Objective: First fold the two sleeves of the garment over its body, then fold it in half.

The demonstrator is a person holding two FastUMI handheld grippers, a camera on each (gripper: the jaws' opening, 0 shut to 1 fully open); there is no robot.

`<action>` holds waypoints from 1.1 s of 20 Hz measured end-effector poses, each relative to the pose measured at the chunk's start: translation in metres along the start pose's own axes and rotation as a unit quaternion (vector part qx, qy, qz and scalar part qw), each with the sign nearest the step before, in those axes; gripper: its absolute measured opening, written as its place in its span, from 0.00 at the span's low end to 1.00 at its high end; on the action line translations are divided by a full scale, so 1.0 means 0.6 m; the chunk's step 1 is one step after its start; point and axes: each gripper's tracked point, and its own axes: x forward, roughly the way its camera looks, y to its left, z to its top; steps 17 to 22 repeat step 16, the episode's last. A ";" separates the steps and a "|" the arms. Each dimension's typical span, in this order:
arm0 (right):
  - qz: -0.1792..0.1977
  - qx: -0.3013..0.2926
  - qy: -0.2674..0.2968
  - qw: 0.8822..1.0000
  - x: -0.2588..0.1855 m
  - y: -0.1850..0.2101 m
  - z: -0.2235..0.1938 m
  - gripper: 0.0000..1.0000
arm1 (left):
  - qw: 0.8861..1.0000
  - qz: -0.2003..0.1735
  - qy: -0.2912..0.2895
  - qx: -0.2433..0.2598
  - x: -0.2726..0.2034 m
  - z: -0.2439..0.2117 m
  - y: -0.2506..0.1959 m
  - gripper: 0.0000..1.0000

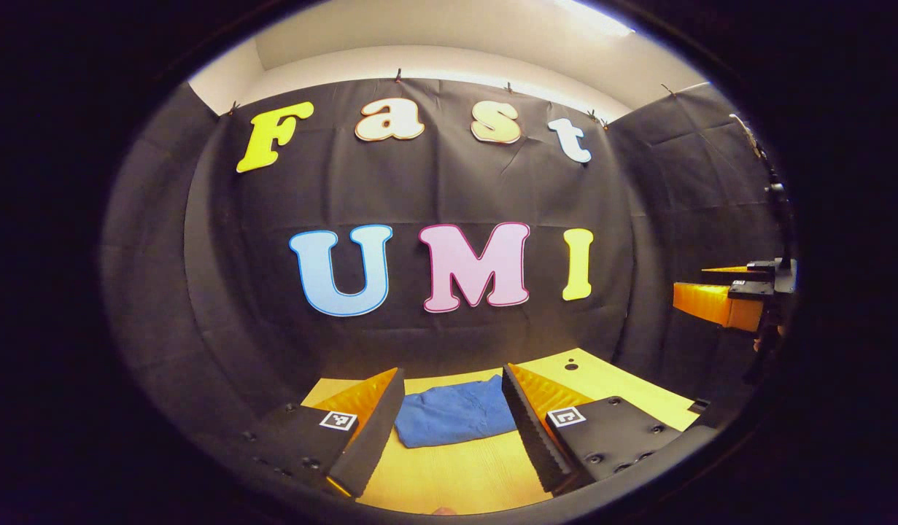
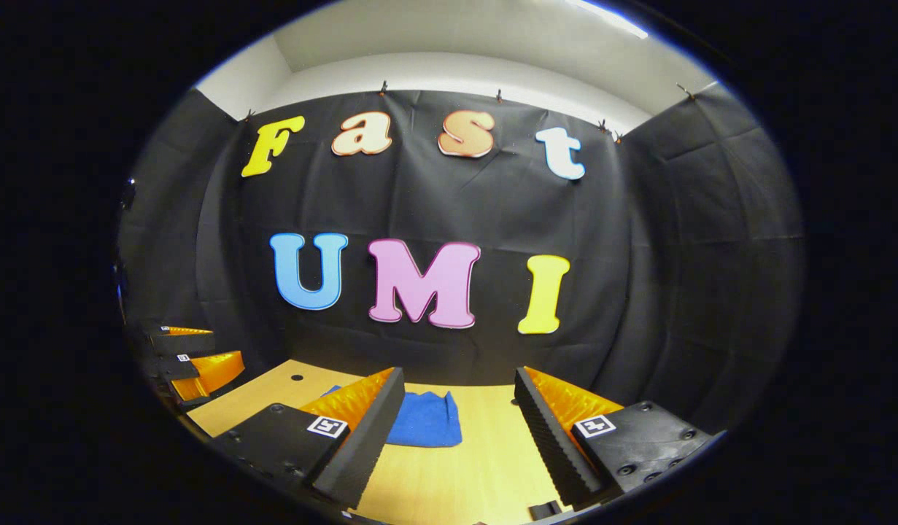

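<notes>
Left tool (image 1: 452, 408) and right tool (image 2: 459, 415) gape wide, holding nothing, above a soft blue garment (image 1: 454, 412) bunched on the smooth wooden desk (image 1: 463, 474).

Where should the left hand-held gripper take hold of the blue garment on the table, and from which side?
The blue garment lies as a compact bundle on the wooden table, with both grippers open and raised. Probably best: lower the left hand-held gripper from above onto the near edge, where the cloth rises slightly from the table and gives a fold to pinch.
</notes>
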 end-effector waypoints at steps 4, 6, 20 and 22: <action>0.018 0.005 -0.016 1.000 -0.020 0.063 0.011 0.96 | 1.000 0.004 -0.026 -0.006 -0.044 0.048 -0.011 0.77; 0.022 0.003 -0.029 0.999 -0.012 0.054 0.036 0.96 | 0.999 0.007 -0.036 -0.027 -0.049 0.077 -0.018 0.74; 0.028 -0.012 -0.025 0.999 -0.013 0.032 0.051 0.85 | 0.998 -0.013 -0.055 -0.015 -0.008 0.112 -0.094 0.80; 0.028 -0.012 -0.025 0.999 -0.013 0.032 0.051 0.85 | 0.998 -0.013 -0.055 -0.015 -0.008 0.112 -0.094 0.80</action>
